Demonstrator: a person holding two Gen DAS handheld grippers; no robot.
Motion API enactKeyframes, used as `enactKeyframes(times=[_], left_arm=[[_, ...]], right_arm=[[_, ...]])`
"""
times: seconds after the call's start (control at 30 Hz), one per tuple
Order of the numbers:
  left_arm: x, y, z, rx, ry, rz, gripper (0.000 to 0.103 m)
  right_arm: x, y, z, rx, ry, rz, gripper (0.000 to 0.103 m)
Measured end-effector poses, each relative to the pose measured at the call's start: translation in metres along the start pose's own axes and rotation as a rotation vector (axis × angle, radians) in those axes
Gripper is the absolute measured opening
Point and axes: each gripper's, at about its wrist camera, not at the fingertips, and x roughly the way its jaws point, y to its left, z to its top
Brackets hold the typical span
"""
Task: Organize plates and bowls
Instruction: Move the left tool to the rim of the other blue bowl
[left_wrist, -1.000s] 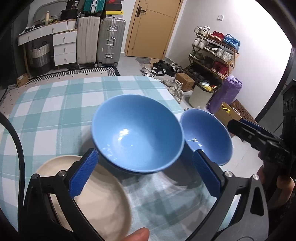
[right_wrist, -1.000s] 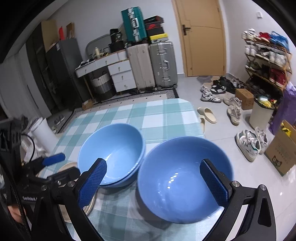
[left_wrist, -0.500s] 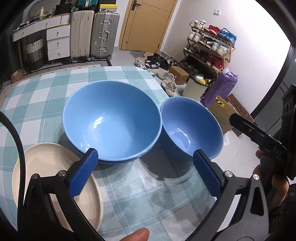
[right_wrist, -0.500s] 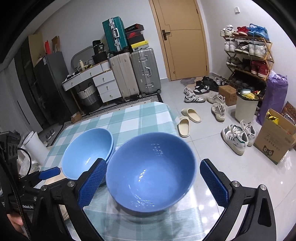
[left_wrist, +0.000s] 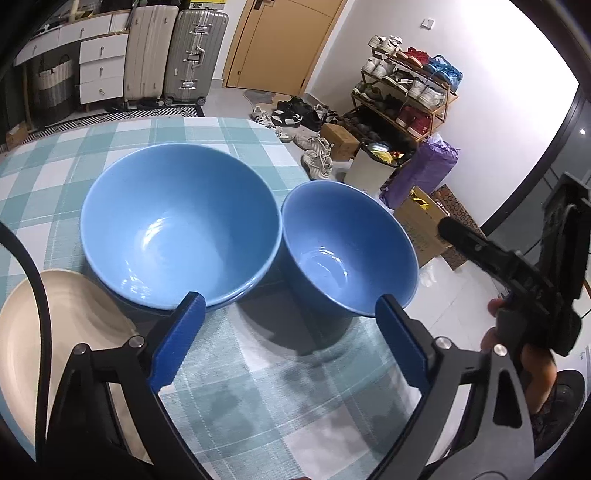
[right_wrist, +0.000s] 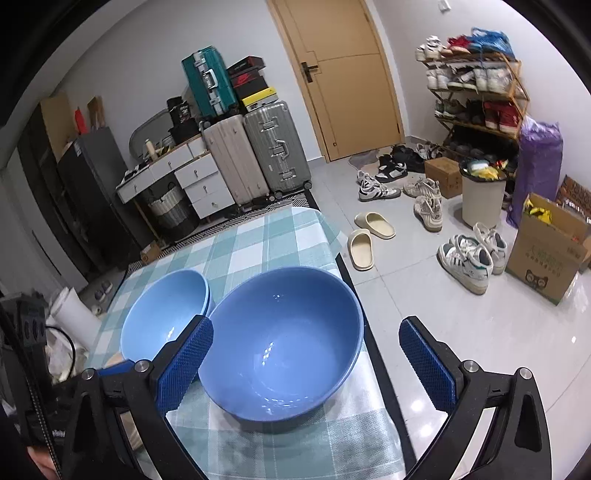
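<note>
Two stacked large blue bowls (left_wrist: 177, 225) (right_wrist: 166, 314) stand on the checked tablecloth, and a single blue bowl (left_wrist: 347, 251) (right_wrist: 280, 339) sits just right of them near the table's right edge. A cream plate (left_wrist: 74, 332) lies at the stack's left. My left gripper (left_wrist: 290, 339) hovers short of both bowls; its jaws are closing with only cloth between them. My right gripper (right_wrist: 306, 365) is open, its blue pads either side of the single bowl's near rim without pressing it. One of the right gripper's fingers (left_wrist: 465, 240) shows at the right, held by a hand.
The table's right edge (right_wrist: 373, 350) drops to a tiled floor strewn with shoes (right_wrist: 469, 258) and slippers. A cardboard box (right_wrist: 546, 254), a bin and a shoe rack (right_wrist: 476, 92) stand to the right. Suitcases (right_wrist: 255, 151) and drawers line the far wall.
Both grippers have drawn back from the bowls, which now sit farther ahead of the pads. The left gripper's pads stand a little closer together than before.
</note>
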Motion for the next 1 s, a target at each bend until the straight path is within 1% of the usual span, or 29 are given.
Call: enactKeyframes(times=[0.13,0.3,0.37,0.43,0.5,0.6,0.67,0.73,0.83,0.87,0.93,1.0], left_arm=[[0.003,-0.004,0.001,-0.002,-0.001,-0.001,0.086],[0.013,-0.011,0.0,0.002,0.002,-0.008,0.078],[0.016,-0.013,0.0,0.0,0.006,-0.013,0.071],[0.023,-0.016,0.0,0.002,0.012,-0.014,0.067],[0.029,-0.02,-0.001,0.006,0.017,-0.013,0.064],[0.038,-0.021,0.0,0.002,0.024,-0.016,0.061],[0.044,-0.022,0.0,-0.001,0.027,-0.014,0.058],[0.049,-0.023,0.001,-0.001,0.027,-0.009,0.057],[0.056,-0.021,0.004,-0.006,0.023,0.001,0.054],[0.058,-0.021,0.004,-0.008,0.025,0.002,0.052],[0.064,-0.021,0.006,-0.009,0.032,0.003,0.049],[0.067,-0.022,0.006,-0.004,0.033,0.006,0.047]], right_arm=[[0.008,-0.006,-0.004,-0.007,0.023,-0.018,0.102],[0.01,-0.013,-0.003,-0.007,0.016,-0.044,0.102],[0.011,-0.015,-0.004,0.0,0.019,-0.043,0.102],[0.014,-0.016,-0.006,0.001,0.032,-0.038,0.097],[0.017,-0.017,-0.008,0.004,0.045,-0.034,0.084],[0.023,-0.017,-0.011,0.007,0.061,-0.02,0.081],[0.026,-0.016,-0.012,0.002,0.065,-0.026,0.08],[0.029,-0.017,-0.013,-0.001,0.07,-0.023,0.077],[0.036,-0.019,-0.016,0.002,0.086,-0.013,0.072],[0.039,-0.019,-0.017,-0.001,0.089,-0.017,0.067],[0.043,-0.019,-0.018,-0.001,0.096,-0.021,0.063],[0.047,-0.019,-0.02,-0.006,0.106,-0.012,0.056]])
